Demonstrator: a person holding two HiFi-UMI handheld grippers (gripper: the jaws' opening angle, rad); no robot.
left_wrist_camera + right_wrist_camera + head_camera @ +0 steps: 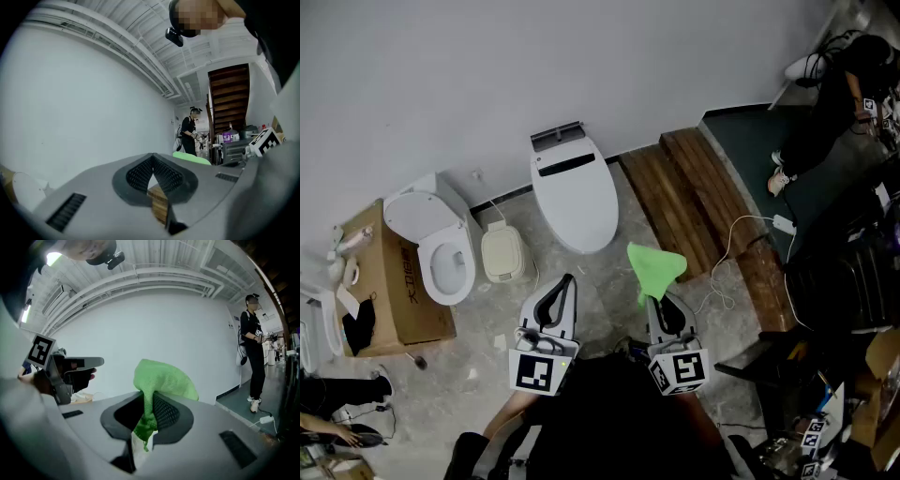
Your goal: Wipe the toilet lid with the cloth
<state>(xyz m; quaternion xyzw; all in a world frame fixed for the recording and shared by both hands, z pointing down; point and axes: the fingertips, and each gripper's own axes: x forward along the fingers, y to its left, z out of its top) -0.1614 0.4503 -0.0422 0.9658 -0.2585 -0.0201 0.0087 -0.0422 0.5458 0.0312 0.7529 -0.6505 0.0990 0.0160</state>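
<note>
Pale stone floor [602, 274] meets a white wall, where the closed toilet lid [574, 197] lies well ahead of both grippers. The left gripper [566, 281] has its fingers pressed together on nothing. The right gripper [655, 298] pinches the green cloth [654, 265] by one bunched corner. Soft and light, it should drape readily.

Green cloth [654, 268] bunched, pinched in right gripper [656, 300] jaws, sticking up past them. White oval lid [574, 197] closed, by wall, apart from cloth.
</note>
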